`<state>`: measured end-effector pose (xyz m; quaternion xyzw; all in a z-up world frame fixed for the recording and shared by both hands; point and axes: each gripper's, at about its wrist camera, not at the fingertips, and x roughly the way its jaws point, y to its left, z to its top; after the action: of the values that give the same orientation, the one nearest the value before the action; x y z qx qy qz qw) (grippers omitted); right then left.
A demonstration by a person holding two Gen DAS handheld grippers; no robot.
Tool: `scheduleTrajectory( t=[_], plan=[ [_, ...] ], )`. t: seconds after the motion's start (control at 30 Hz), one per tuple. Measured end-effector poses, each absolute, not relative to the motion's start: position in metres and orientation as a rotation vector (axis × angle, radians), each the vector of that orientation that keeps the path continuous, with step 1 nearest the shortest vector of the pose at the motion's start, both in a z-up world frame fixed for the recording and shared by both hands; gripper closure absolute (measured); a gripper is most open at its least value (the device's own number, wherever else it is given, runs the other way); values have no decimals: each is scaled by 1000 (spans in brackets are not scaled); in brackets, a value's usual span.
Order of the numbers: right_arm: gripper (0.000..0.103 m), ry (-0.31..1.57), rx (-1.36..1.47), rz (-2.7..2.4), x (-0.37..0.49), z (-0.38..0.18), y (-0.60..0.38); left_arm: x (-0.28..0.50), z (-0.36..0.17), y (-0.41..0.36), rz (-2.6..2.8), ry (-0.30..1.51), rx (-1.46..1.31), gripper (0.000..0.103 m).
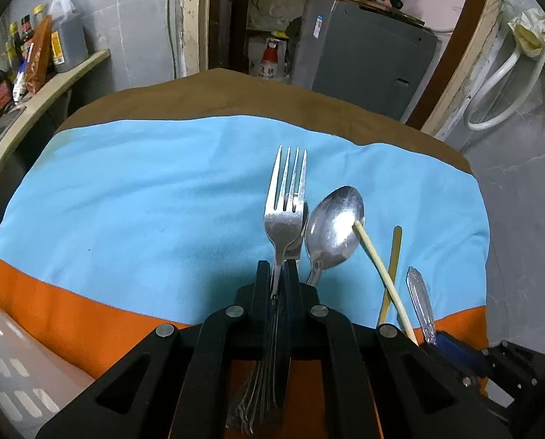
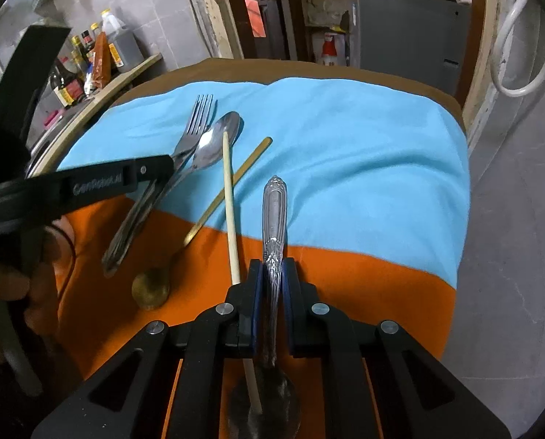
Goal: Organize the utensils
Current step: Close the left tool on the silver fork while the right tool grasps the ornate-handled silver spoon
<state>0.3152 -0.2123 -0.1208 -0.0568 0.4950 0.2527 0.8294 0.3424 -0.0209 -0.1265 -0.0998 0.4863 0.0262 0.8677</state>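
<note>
Blue-and-orange cloth (image 2: 345, 139) covers the table, bottles (image 2: 89, 55) far left. At left, the left gripper (image 1: 279, 274) pinches a bundle of forks (image 1: 285, 197), likely gathering like with like. A spoon (image 2: 217, 142), chopstick (image 2: 230, 201) and gold spoon (image 2: 151, 289) lie loose between. Near right, the right gripper (image 2: 272, 267) is clamped on an ornate handle (image 2: 274, 212), bowl toward the camera, probably for sorting.

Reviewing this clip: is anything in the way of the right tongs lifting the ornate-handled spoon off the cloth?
Partly. The right tongs are shut on the ornate-handled spoon, but a pale chopstick runs close along its left and its near end lies across the spoon's bowl, so a lift would likely disturb it. Nothing else crowds it.
</note>
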Motion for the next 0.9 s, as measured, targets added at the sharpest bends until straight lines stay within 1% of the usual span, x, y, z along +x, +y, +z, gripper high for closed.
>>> scheduleTrajectory(
  t=[0.1, 0.23, 0.4, 0.53, 0.9],
  plan=[
    [94, 1057, -136, 520, 319, -121, -205, 346, -126, -20, 44, 1033, -207, 98],
    [94, 1050, -128, 510, 321, -121, -201, 343, -124, -18, 42, 1025, -234, 100],
    [94, 1039, -7, 521, 319, -122, -216, 326, -119, -22, 32, 998, -273, 101],
    [94, 1032, 56, 522, 314, -123, -226, 315, -119, -31, 14, 1012, -241, 101],
    [93, 1070, 19, 537, 319, -123, -221, 321, -120, -37, -7, 1073, -179, 100]
  ],
)
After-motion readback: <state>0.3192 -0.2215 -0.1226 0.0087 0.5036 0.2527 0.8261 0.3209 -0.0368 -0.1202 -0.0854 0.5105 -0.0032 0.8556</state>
